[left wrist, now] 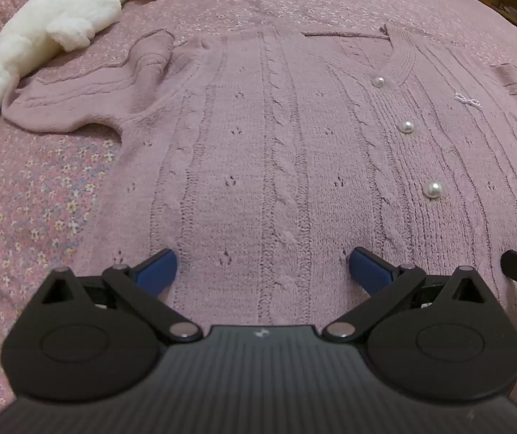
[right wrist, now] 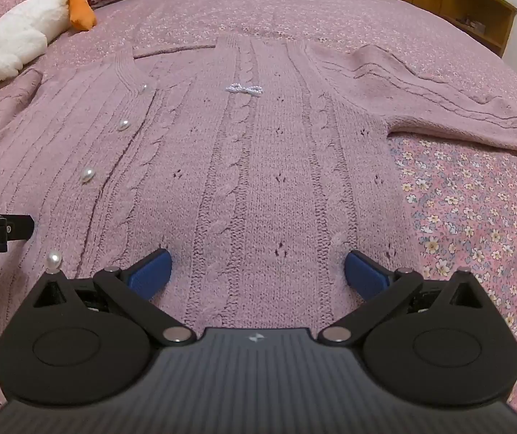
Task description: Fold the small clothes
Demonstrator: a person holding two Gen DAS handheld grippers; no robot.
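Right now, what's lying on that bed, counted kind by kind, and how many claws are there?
Pink knitted cardigan: 1
White plush goose: 1
Pearl buttons showing on the cardigan, such as this one: 4
Beaded bow: 1
Claws: 2, left claw and right claw, both open
Total: 9

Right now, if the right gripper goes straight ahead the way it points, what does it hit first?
Probably the pink cable-knit cardigan: the open right gripper points low along its front panel, near the small white beaded bow. Depth is unclear.
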